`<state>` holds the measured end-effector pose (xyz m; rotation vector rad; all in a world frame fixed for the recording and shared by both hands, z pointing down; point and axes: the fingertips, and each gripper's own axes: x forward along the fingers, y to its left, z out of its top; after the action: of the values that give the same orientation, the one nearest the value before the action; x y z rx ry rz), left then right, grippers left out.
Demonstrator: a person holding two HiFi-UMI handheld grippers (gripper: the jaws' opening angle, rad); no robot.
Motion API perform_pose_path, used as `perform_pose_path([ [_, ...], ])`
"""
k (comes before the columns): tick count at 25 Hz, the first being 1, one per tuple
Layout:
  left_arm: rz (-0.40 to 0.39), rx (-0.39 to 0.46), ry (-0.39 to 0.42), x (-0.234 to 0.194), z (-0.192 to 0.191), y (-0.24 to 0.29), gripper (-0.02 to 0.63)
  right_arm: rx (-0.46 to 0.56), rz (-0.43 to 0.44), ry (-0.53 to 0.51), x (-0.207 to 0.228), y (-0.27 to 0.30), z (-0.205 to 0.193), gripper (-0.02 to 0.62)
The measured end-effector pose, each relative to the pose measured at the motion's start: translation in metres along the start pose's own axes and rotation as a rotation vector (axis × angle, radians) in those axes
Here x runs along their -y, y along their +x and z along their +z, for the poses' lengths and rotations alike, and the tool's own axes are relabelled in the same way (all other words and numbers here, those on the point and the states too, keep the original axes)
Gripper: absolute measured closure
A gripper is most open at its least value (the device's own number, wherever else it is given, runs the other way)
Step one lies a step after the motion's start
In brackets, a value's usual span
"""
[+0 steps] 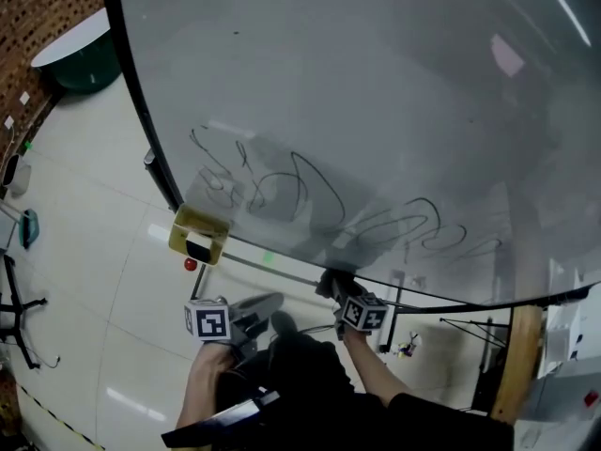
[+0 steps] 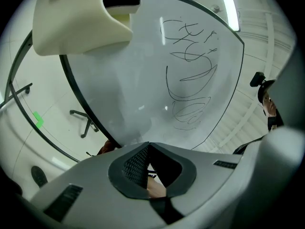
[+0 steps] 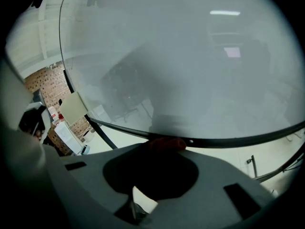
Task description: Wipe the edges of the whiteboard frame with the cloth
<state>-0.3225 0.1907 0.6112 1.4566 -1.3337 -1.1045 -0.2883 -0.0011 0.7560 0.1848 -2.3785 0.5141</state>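
The whiteboard (image 1: 376,92) fills the head view, with black scribbles and a thin black frame (image 1: 451,301). My right gripper (image 1: 332,284) is shut on a dark reddish cloth (image 1: 326,278) and presses it against the bottom frame edge. In the right gripper view the cloth (image 3: 164,144) bulges past the closed jaws of the right gripper (image 3: 163,149), touching the frame (image 3: 228,140). My left gripper (image 1: 270,302) hangs below the board to the left, shut with nothing in it. The left gripper (image 2: 148,146) points up at the whiteboard (image 2: 143,80), tips together.
A cream box (image 1: 197,233) with a red knob is clipped to the board's left frame edge, and the cream box (image 2: 81,18) shows large in the left gripper view. A green round object (image 1: 80,59), black stand legs (image 1: 19,308) and a wooden post (image 1: 521,355) stand around.
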Motion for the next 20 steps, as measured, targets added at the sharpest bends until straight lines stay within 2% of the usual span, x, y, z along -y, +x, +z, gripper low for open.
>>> perform_pose_path([
  [3, -0.023, -0.008, 0.017, 0.006, 0.007, -0.013, 0.62, 0.0, -0.012, 0.0, -0.013, 0.01, 0.0, 0.526],
  [6, -0.017, 0.01, -0.036, -0.003, 0.006, -0.033, 0.62, -0.001, -0.024, -0.009, -0.026, 0.017, 0.001, 0.526],
  [11, -0.019, 0.033, -0.05, -0.004, 0.011, -0.063, 0.62, 0.001, -0.041, -0.033, -0.047, 0.029, 0.005, 0.526],
  [20, -0.03, 0.063, -0.067, -0.004, 0.019, -0.083, 0.62, -0.008, -0.013, -0.05, -0.081, 0.048, 0.007, 0.526],
])
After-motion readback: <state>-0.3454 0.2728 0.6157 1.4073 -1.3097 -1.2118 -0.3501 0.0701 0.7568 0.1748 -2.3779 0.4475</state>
